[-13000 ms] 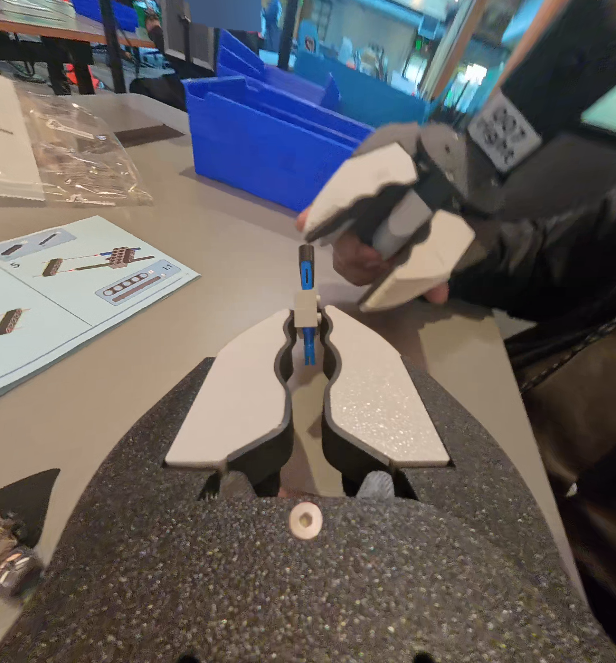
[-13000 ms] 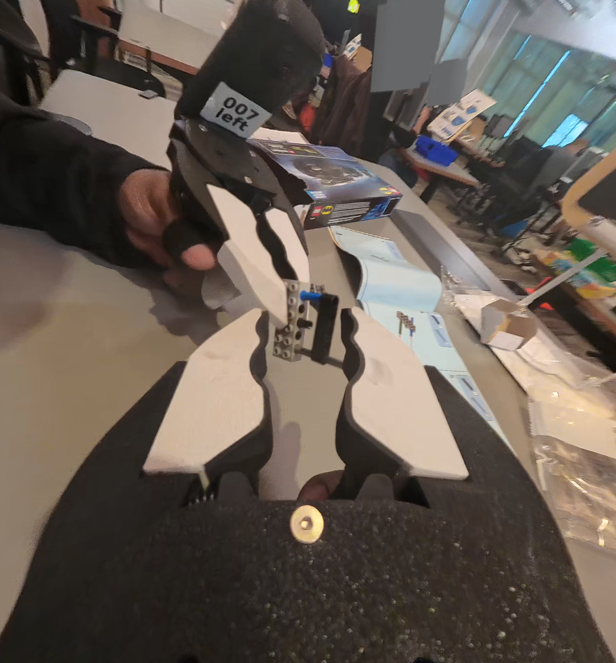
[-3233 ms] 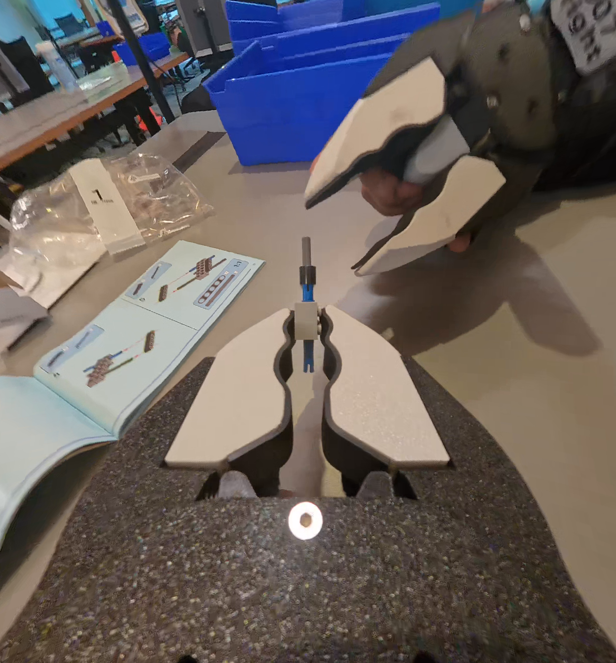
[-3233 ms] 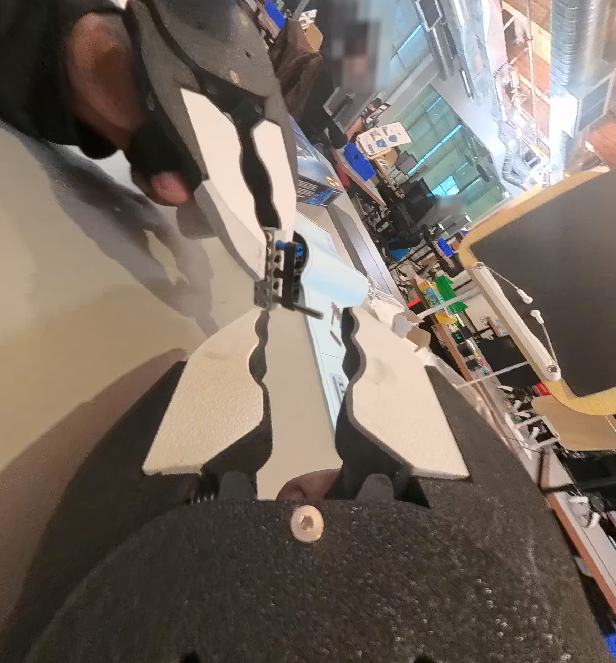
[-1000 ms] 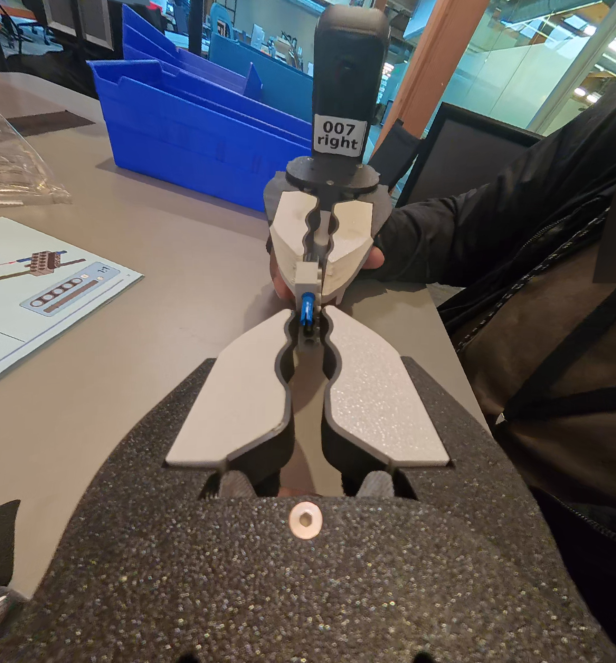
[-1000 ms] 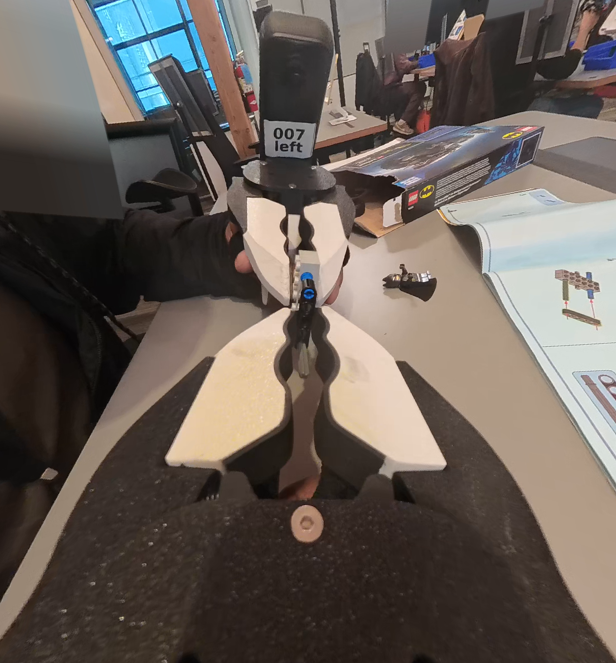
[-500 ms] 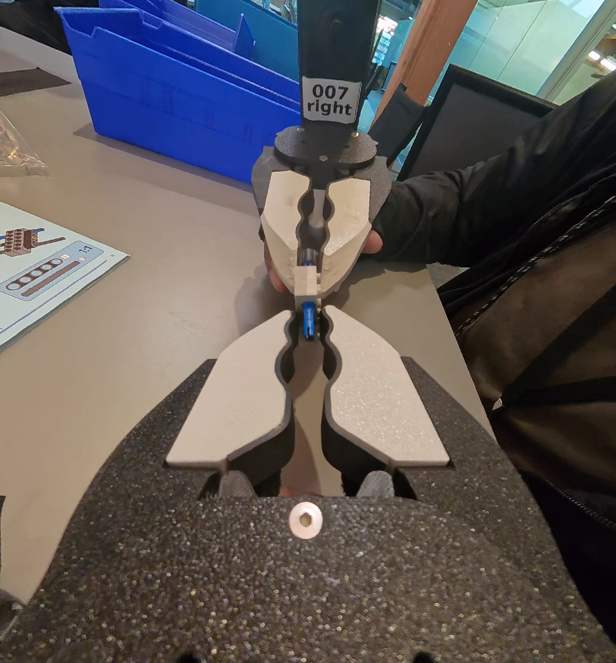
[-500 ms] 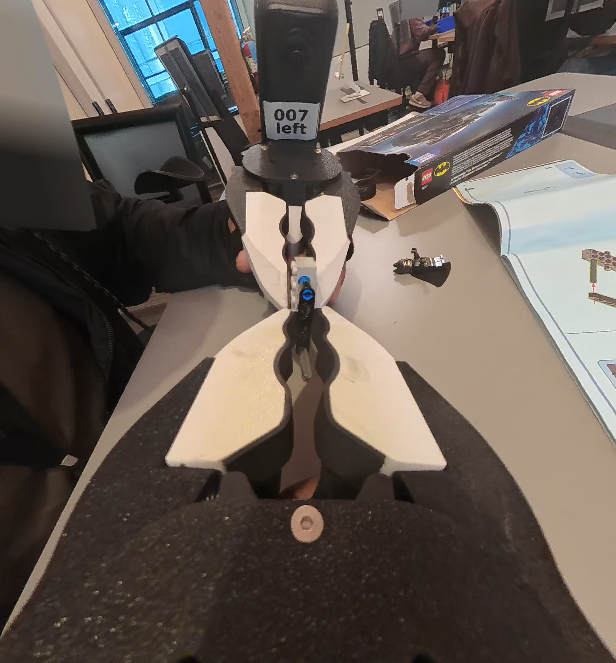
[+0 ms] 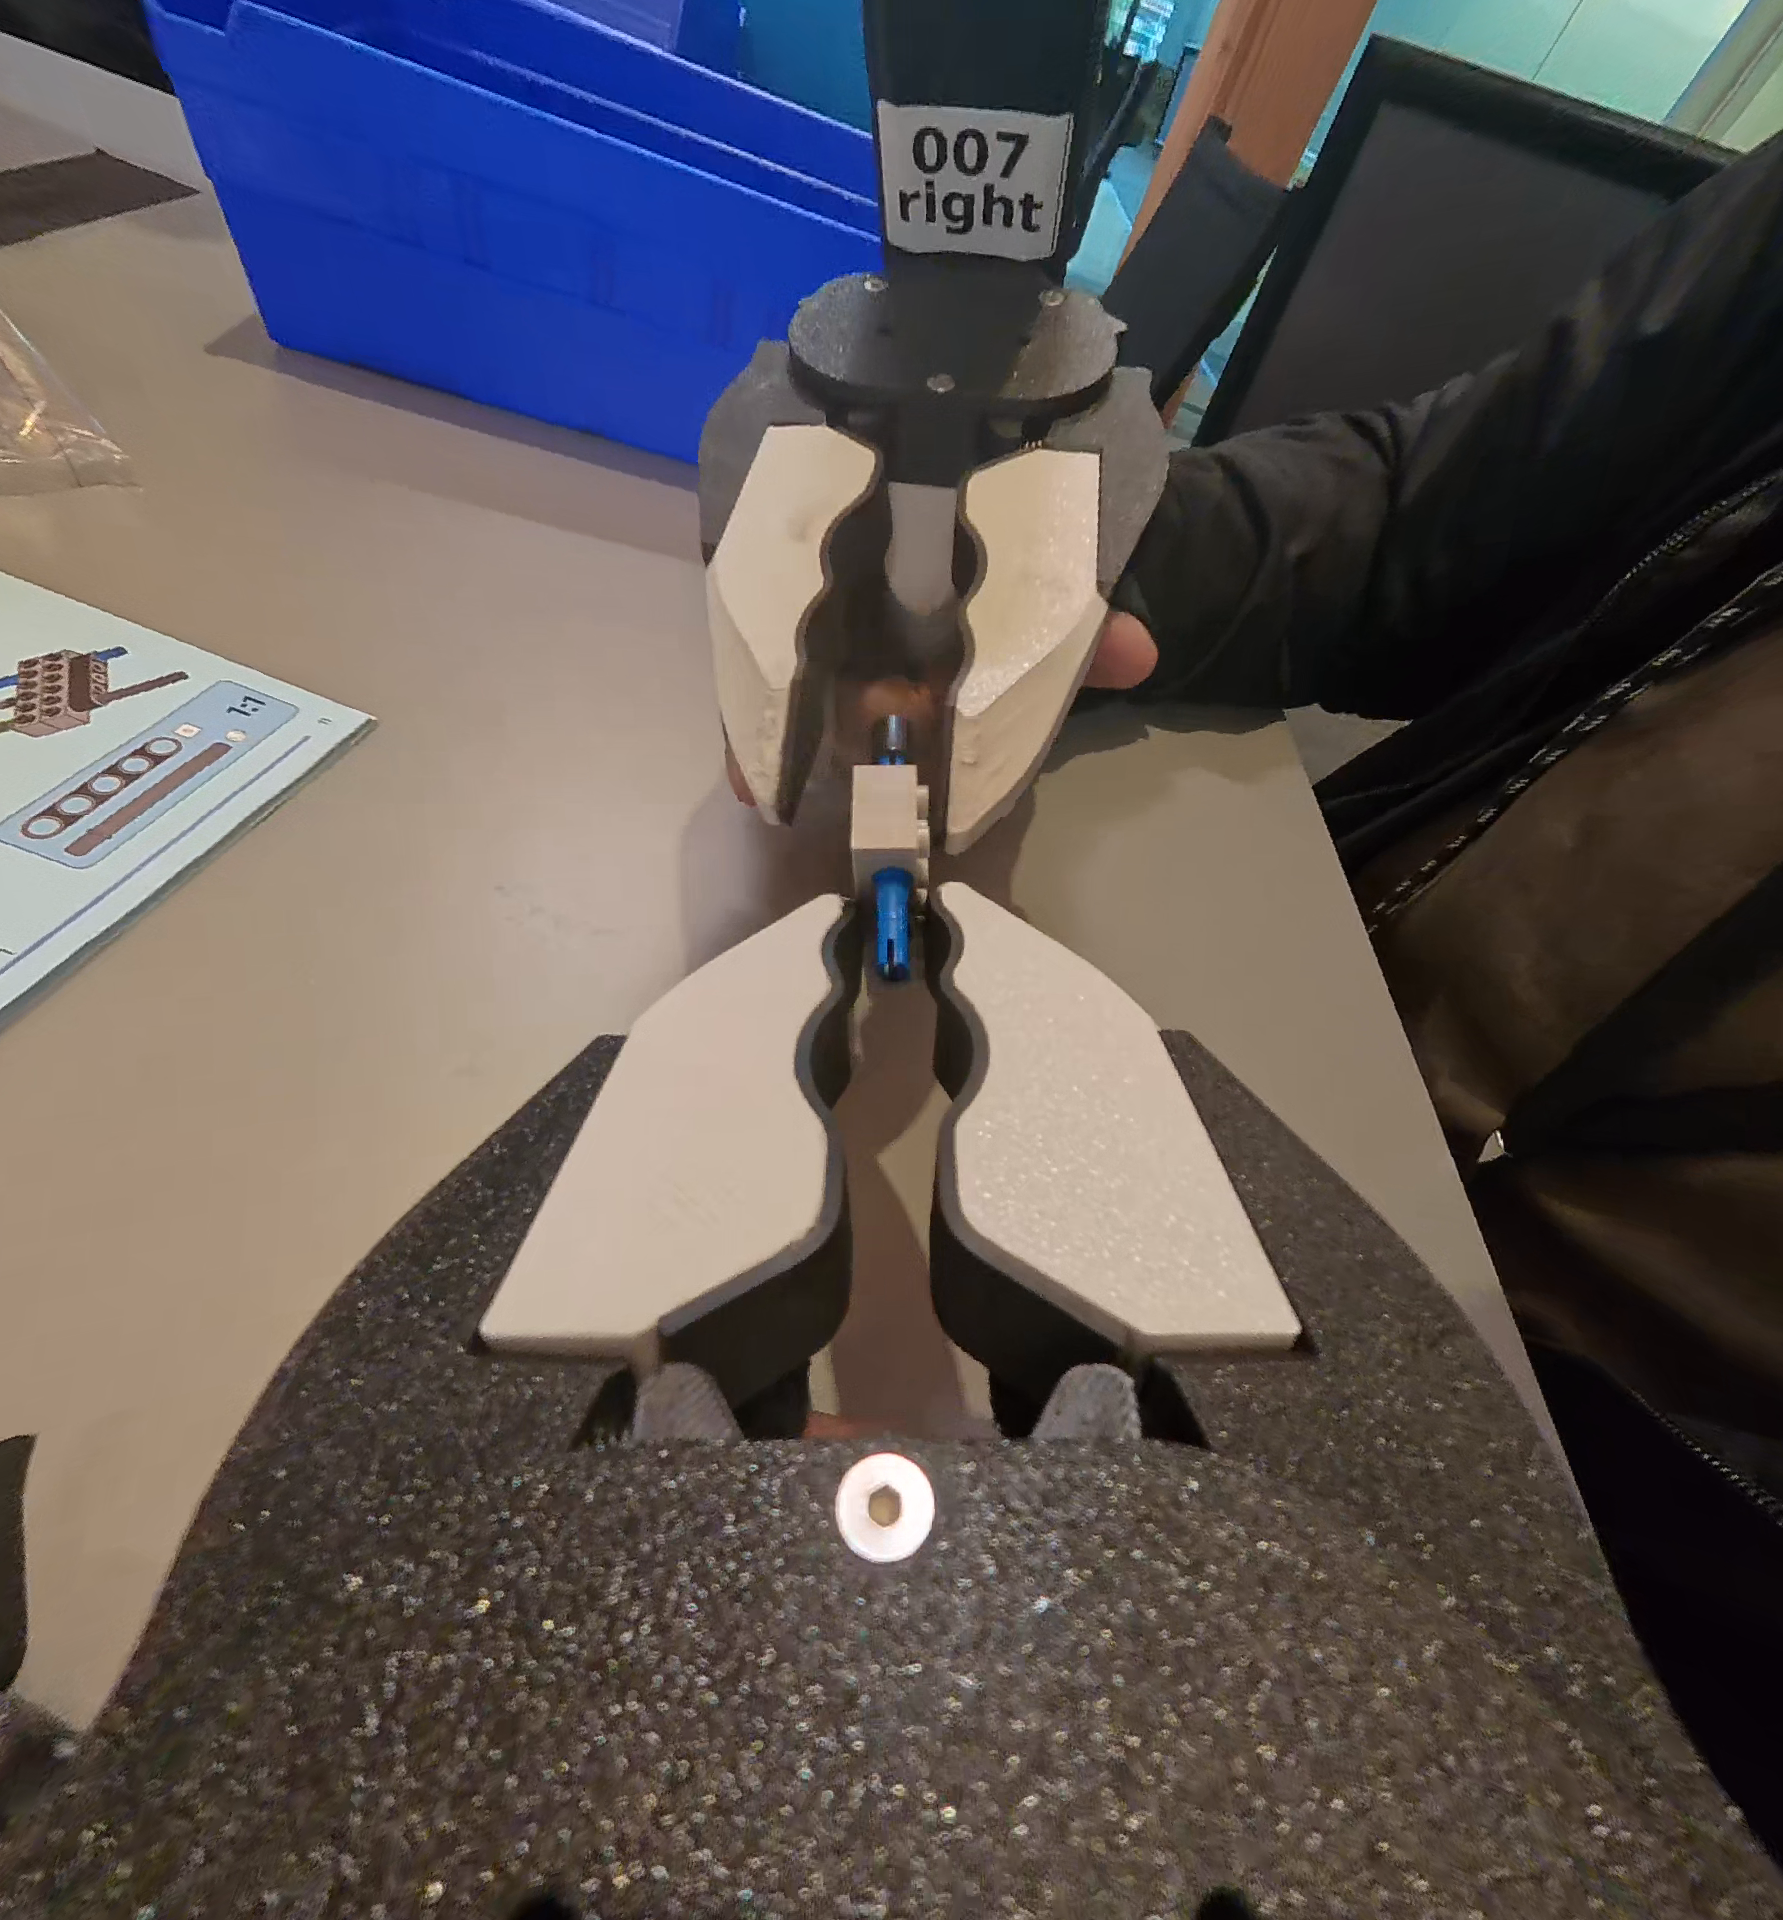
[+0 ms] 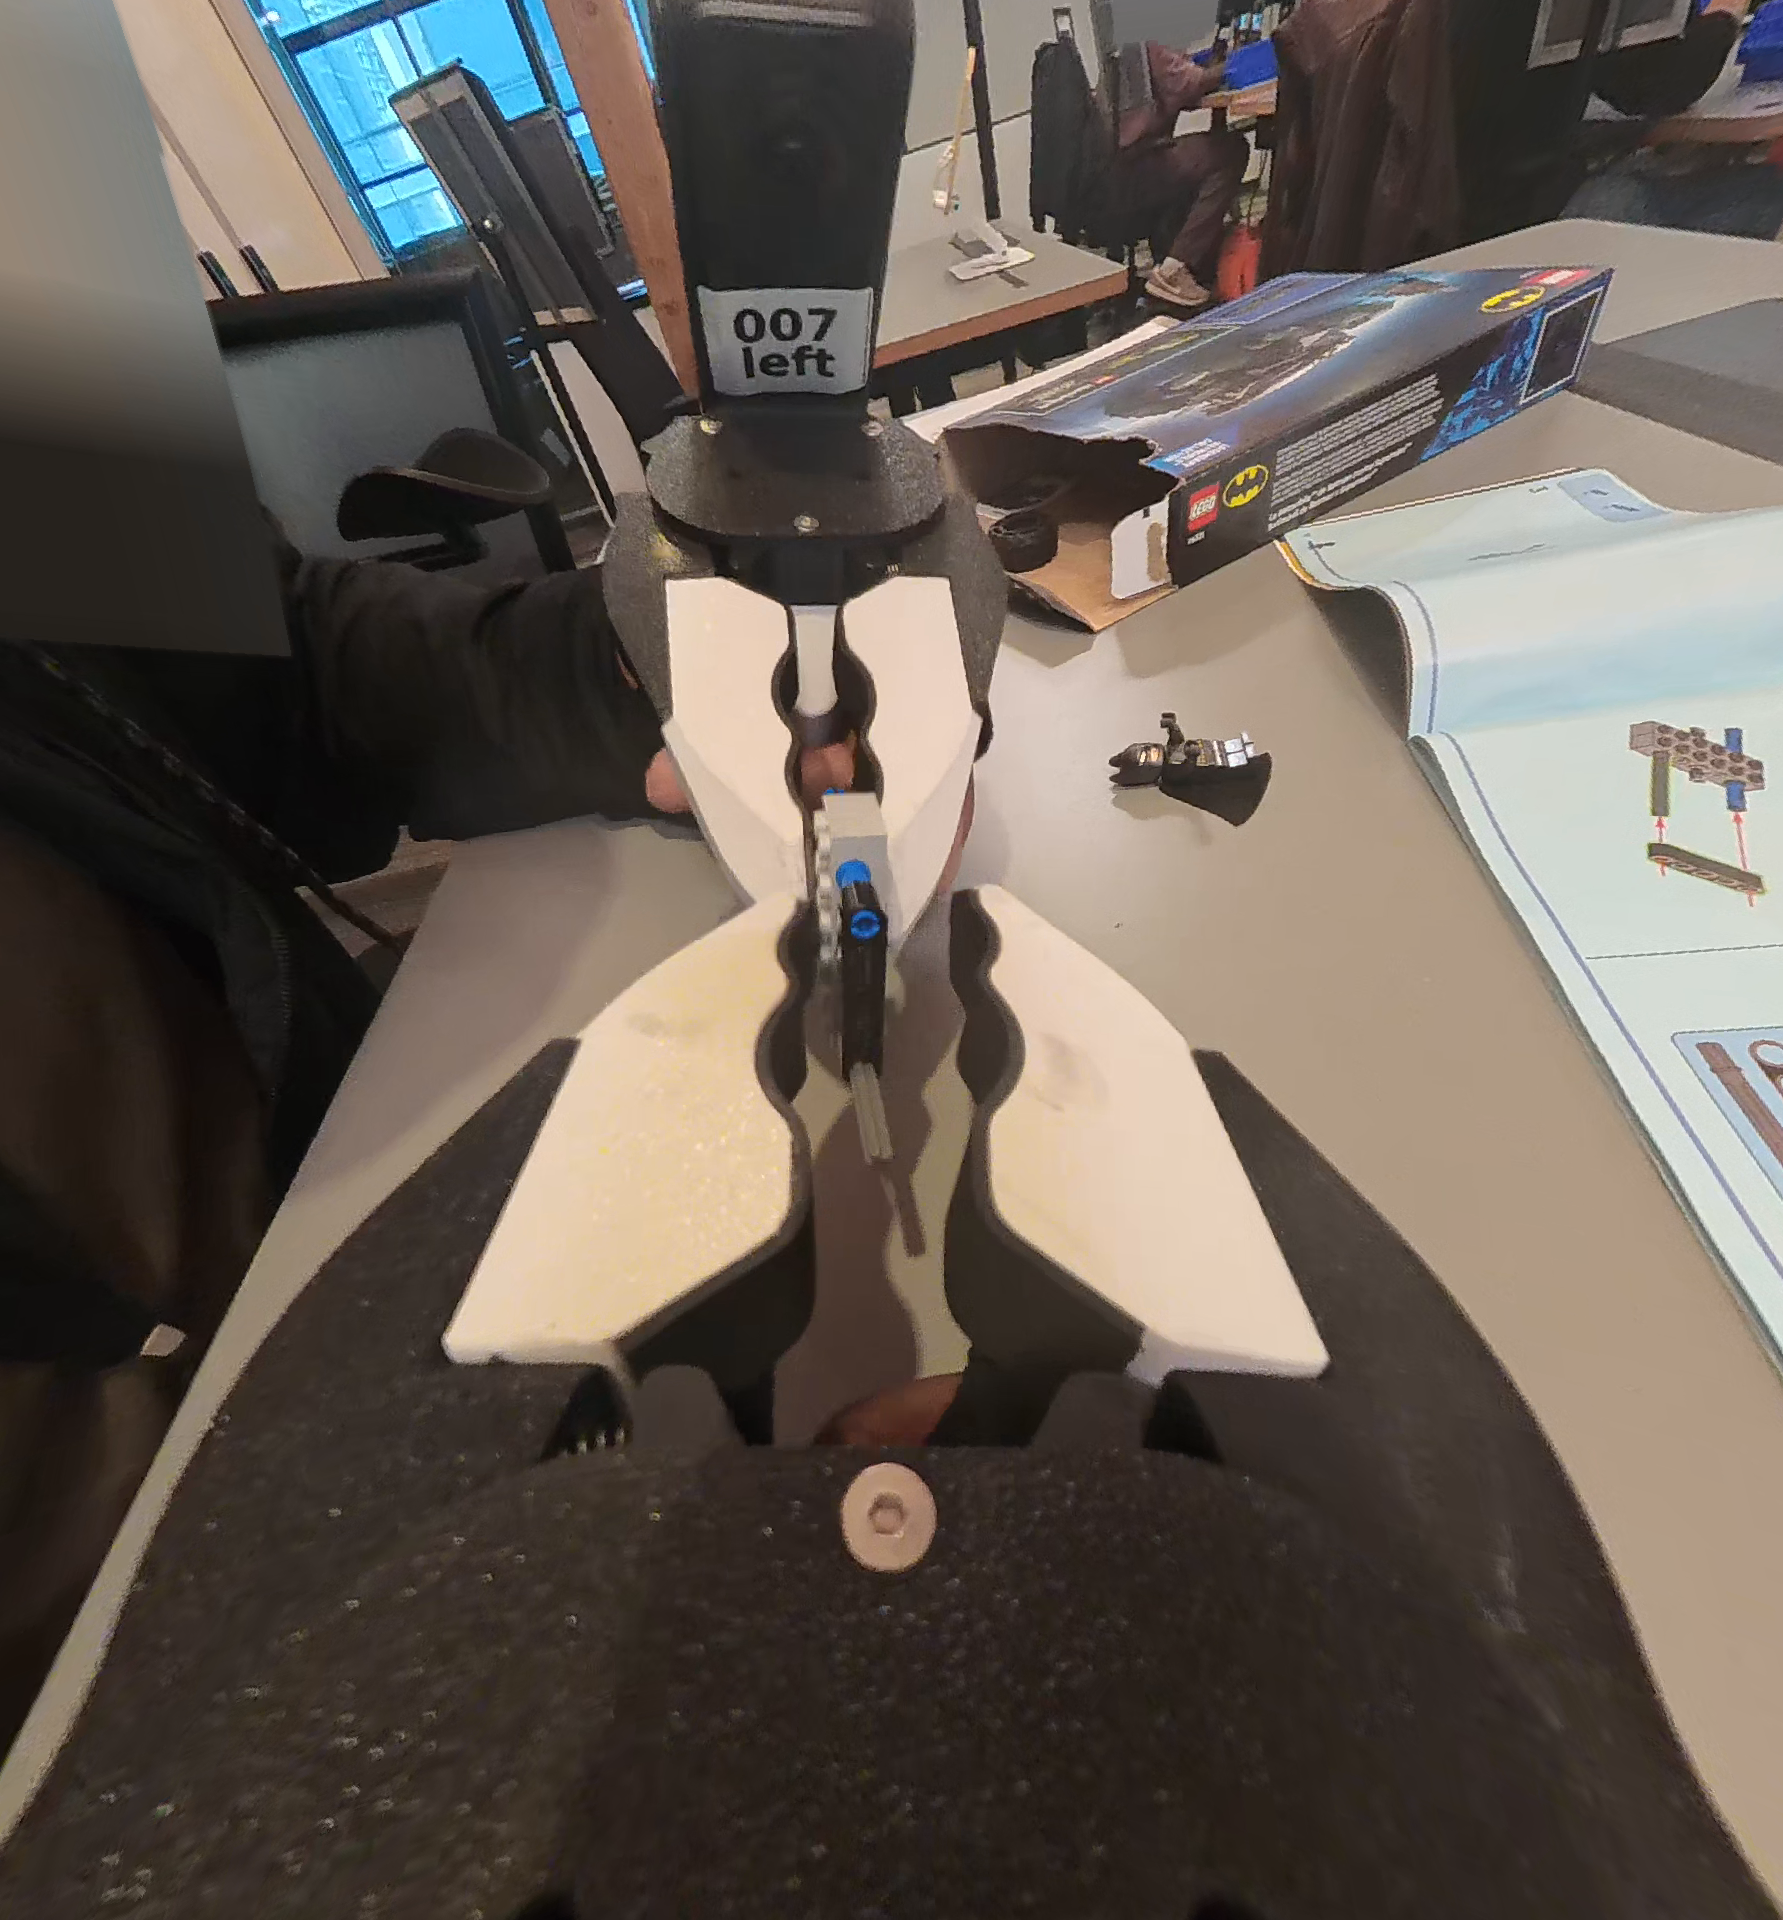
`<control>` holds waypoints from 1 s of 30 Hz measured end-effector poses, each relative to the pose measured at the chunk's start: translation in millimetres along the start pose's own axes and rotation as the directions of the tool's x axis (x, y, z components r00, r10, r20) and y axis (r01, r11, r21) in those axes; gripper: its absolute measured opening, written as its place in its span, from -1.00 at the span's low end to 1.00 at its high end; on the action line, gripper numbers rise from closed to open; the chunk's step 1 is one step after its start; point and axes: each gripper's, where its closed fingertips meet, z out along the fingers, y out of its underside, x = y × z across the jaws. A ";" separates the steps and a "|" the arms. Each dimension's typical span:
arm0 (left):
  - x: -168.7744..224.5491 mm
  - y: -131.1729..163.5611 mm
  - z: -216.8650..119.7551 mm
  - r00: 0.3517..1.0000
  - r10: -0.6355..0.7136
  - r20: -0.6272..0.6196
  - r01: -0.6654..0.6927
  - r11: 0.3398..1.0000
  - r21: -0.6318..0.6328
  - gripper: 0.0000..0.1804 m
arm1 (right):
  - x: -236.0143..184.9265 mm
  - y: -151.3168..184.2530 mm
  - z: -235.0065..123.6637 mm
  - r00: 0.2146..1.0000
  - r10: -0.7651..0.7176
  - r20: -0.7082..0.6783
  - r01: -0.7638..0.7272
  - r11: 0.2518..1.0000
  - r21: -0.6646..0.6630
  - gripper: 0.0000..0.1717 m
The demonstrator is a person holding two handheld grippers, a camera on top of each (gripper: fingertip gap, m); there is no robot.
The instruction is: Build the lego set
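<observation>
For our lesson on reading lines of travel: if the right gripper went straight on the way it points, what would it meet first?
Most likely the small grey brick assembly with its blue pin, held by the left gripper directly opposite; the right gripper stands open around its black beam.

Soft, even indoor light is falling on the worktop (image 9: 367, 1018), with daylight glowing through the windows (image 10: 388, 156) behind. Shadows are lying faint. Wide-angle distortion is bending the edges; the near fingers (image 10: 866, 997) are blurring slightly.
</observation>
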 end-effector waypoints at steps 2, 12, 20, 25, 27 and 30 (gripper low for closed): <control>-3.6 -1.5 -2.7 1.000 -0.012 0.011 0.012 1.000 0.014 -0.88 | 3.0 -1.0 -2.6 1.000 0.006 -0.005 -0.006 1.000 0.007 -0.71; -4.9 1.9 -3.7 1.000 0.009 0.022 -0.009 1.000 -0.010 -0.88 | 0.5 -2.2 -4.1 1.000 -0.005 0.015 0.005 1.000 0.017 -0.91; -10.6 -7.5 -7.8 0.999 -0.025 0.041 0.022 0.998 0.065 -0.81 | 3.5 -6.3 -6.6 1.000 -0.004 0.003 0.004 0.999 0.043 -0.91; -9.4 -14.1 -10.7 0.999 -0.027 0.027 0.024 0.993 0.116 -0.79 | 2.7 -4.3 -5.1 1.000 -0.023 -0.005 0.023 0.999 0.027 -0.91; -7.2 -14.8 -10.0 1.000 -0.019 0.019 0.016 0.993 0.120 -0.79 | 2.2 -3.8 -4.3 1.000 -0.025 -0.005 0.025 0.999 0.025 -0.91; -4.8 -13.8 -8.7 1.000 -0.006 0.014 0.004 0.994 0.111 -0.87 | 0.8 -4.1 -4.2 1.000 -0.029 0.001 0.029 0.999 0.027 -0.91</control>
